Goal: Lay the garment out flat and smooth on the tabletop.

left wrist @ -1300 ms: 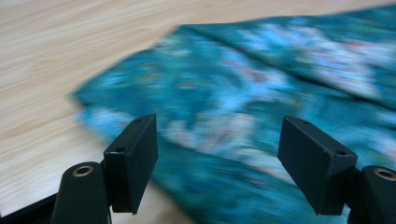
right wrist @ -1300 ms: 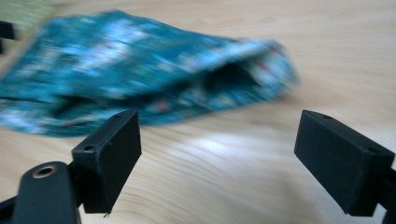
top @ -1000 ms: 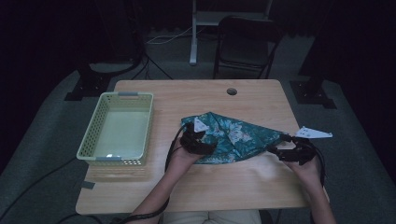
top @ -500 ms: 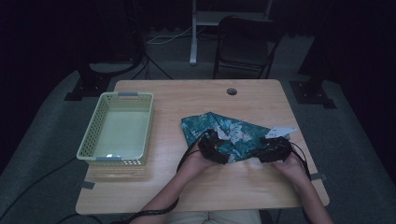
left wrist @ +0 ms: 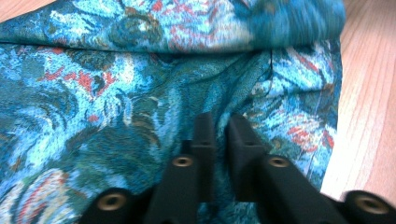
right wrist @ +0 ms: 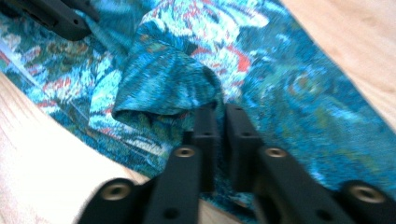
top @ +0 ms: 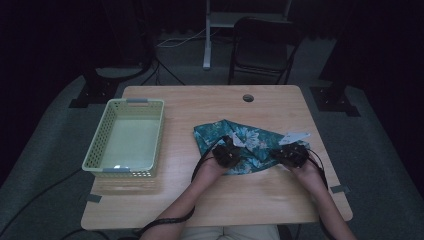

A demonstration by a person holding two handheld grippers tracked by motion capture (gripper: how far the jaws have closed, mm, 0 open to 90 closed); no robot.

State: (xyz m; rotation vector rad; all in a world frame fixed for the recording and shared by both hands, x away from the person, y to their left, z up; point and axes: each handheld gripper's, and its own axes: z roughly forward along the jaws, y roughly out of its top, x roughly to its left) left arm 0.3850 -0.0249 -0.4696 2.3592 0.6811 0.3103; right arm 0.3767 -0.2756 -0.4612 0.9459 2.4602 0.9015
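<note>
Teal floral cloth (top: 250,145), crumpled and partly folded on the bench (top: 200,200); left gripper (left wrist: 219,126) and right gripper (right wrist: 220,119) each clamped on its fabric.

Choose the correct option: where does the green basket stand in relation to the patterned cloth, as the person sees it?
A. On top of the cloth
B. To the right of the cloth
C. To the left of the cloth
C: in the high view the green basket stands at the table's left, apart from the patterned cloth.
</note>
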